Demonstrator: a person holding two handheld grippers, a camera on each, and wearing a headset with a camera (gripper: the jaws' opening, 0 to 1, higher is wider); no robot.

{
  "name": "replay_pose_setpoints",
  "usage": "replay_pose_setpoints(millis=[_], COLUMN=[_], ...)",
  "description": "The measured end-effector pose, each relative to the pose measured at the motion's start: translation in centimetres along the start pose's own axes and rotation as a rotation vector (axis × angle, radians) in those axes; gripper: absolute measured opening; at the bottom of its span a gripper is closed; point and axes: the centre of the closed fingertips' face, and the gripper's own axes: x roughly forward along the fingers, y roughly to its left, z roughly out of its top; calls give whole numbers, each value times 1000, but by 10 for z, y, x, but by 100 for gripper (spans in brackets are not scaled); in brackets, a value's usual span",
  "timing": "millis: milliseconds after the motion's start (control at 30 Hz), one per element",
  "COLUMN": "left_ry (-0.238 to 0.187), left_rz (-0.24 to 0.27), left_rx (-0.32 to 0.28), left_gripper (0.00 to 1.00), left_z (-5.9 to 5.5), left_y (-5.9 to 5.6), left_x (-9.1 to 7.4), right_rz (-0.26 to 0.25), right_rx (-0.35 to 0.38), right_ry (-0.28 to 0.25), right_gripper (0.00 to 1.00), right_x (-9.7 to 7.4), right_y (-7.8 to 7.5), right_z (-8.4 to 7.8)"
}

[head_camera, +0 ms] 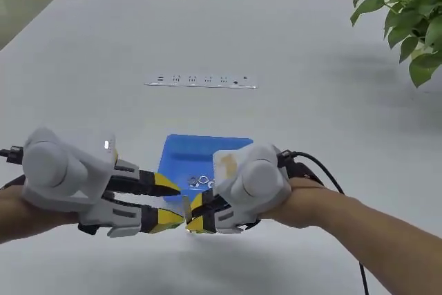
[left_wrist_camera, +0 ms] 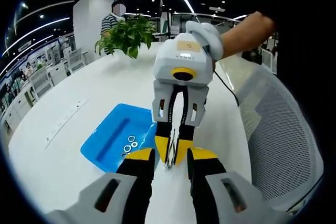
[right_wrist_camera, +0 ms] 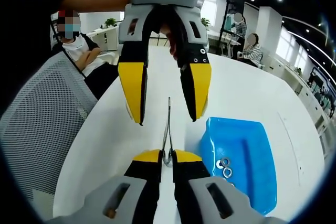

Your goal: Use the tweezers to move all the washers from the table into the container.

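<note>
**Grippers.** My right gripper (right_wrist_camera: 167,156) has its jaws closed on the tweezers (right_wrist_camera: 167,121), pinching them at the lower centre of the right gripper view. The thin steel runs straight up the frame from my tips. My left gripper (right_wrist_camera: 167,118) faces it at the upper centre of that view with its jaws spread apart. One tip stands on either side of the free end of the tweezers. I cannot tell whether either tip touches the steel.

**Task items.** The container (right_wrist_camera: 247,135) is blue and shallow and sits at the lower right of the right gripper view, just beside the tweezers. The washers (right_wrist_camera: 224,167) lie flat in a small cluster inside it, near its lower left corner. The table (head_camera: 207,32) is white and smooth.

**Handling, in my judgement.**
- **Tweezers:** They look light, springy and polished, so they are likely to swivel or slip under a single narrow pinch. I cannot tell which end my right jaws hold.
- **Where to hold the tweezers:** The sound grip is across the two flat blades around mid-length. From there a gentle squeeze closes the points, and too hard a squeeze would cross them.
- **Washers:** They look small, thin, hard and slick, and they lie flush on the surface. The place to take one is at its rim, with one point through the hole and the other outside.
</note>
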Motion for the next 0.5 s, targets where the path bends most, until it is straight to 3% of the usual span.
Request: replay_pose_setpoints(millis=[500], left_ry=[-69], left_rz=[53], left_rx=[-77], left_gripper=[61], left_z=[4], left_y=[0], left_x=[-5], right_rz=[-14], right_rx=[7], right_ry=[-13], right_gripper=[9], right_x=[-18], right_y=[-6], right_z=[12])
